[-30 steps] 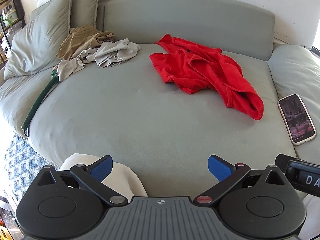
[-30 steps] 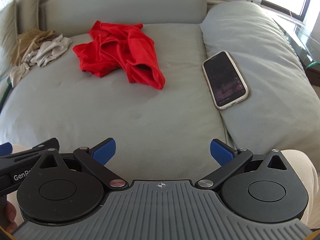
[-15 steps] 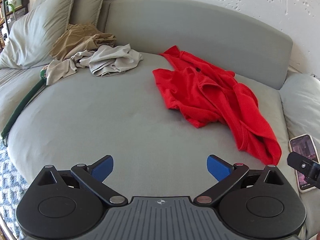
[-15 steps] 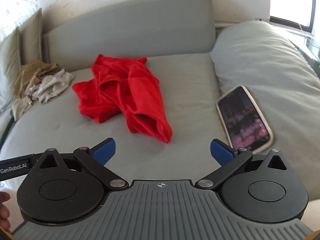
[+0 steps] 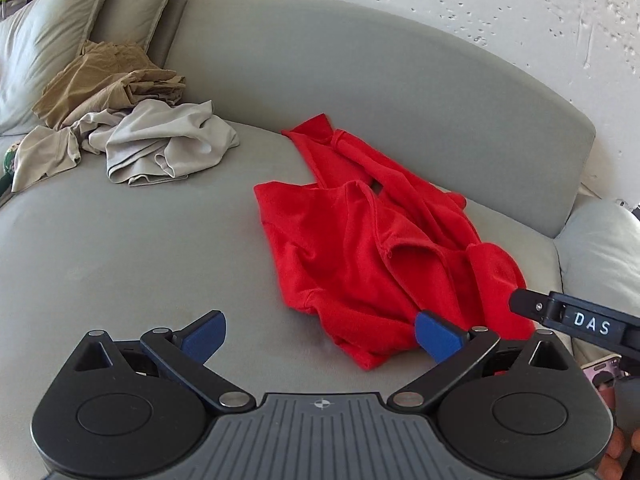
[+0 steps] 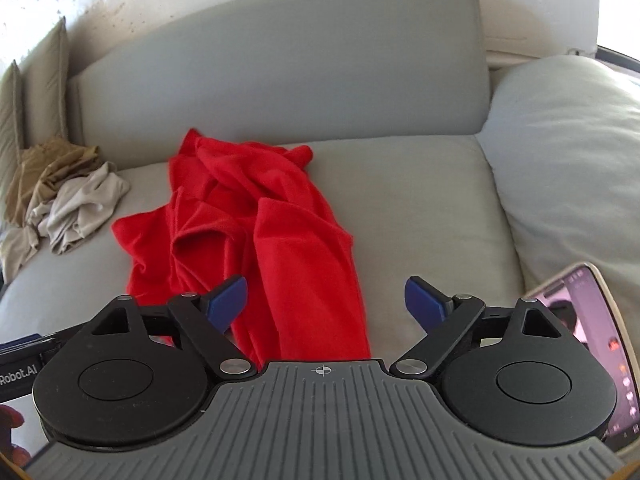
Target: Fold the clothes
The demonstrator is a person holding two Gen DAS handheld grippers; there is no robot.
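While both hand-held grippers hover over the sofa (image 6: 420, 200), red shirt (image 6: 280, 240) lies crumpled at 12 o'clock; left hand-held gripper (image 5: 320, 334) open, right hand-held gripper (image 6: 326, 300) closing, pads clear of the cloth.

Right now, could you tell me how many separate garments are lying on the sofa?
3: a red shirt mid-seat, a light grey garment back left, a tan garment behind it against the pillows. The pile may hide more.

Crumpled shirt (image 5: 372, 248) lies mid-sofa (image 5: 120, 248), before the backrest (image 5: 360, 80). Heap of other clothes (image 5: 132, 132) lies to its left, against the pillows (image 5: 48, 40). Phone (image 6: 600, 344) lies to its right (partly hidden), beside a cushion (image 6: 568, 152).
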